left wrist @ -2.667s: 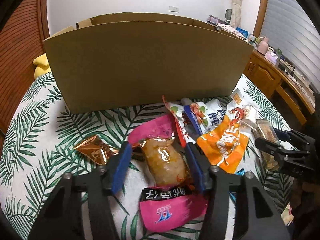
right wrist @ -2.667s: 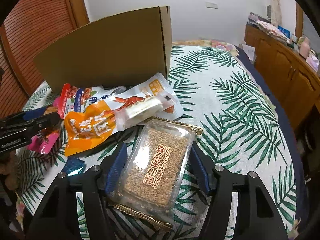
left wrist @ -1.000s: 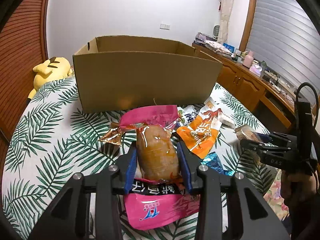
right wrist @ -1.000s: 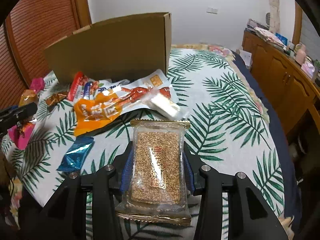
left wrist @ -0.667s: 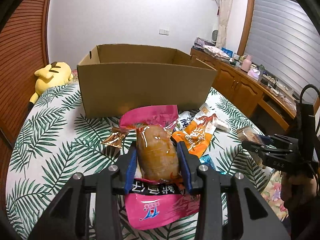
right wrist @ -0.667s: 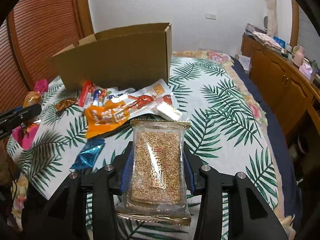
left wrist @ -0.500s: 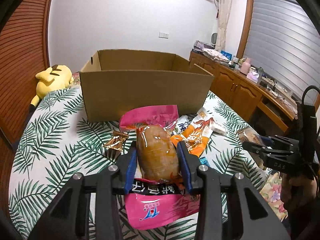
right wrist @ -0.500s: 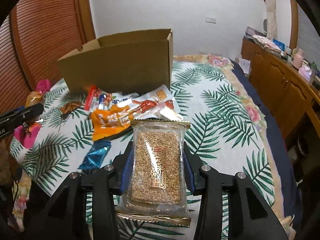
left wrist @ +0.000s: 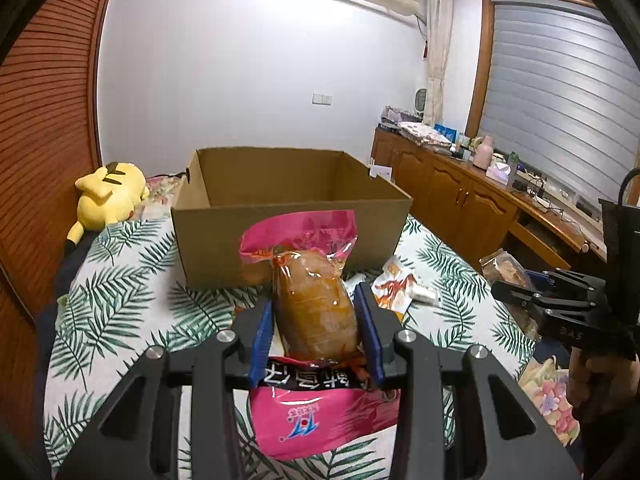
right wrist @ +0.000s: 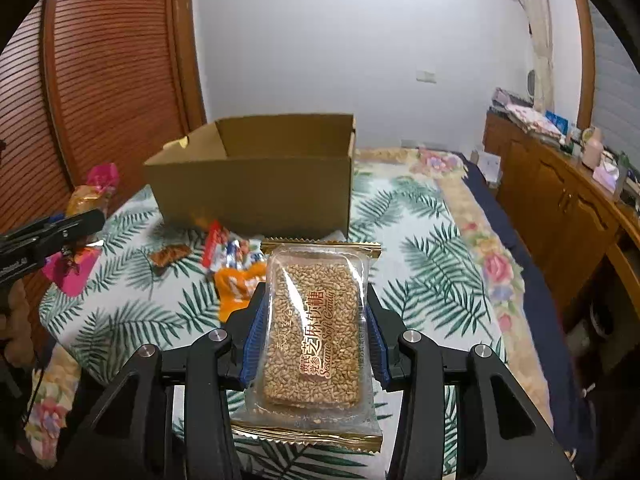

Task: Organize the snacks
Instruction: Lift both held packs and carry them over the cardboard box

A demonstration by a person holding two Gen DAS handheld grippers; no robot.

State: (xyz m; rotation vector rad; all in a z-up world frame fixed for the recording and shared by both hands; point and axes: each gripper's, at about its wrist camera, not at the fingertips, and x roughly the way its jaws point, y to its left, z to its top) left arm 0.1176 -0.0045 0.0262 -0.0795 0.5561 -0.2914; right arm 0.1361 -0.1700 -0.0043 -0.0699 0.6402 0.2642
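Note:
My left gripper is shut on a pink snack pouch with a clear window over brown food, held above the bed. My right gripper is shut on a clear pack of sesame candy with gold edges. An open cardboard box stands ahead on the leaf-print cover, and nothing shows inside it; it is also in the right wrist view as the box. The left wrist view shows the right gripper at the right edge; the left gripper sits at the left edge of the right wrist view.
Loose snack packets lie in front of the box, with a brown wrapper beside them. A yellow plush toy rests left of the box. A wooden cabinet crowded with items runs along the right. A slatted wooden wall is on the left.
Both grippers have risen with their packs still held, so the bed and loose snacks look lower and farther. The box's open inside has come into view.

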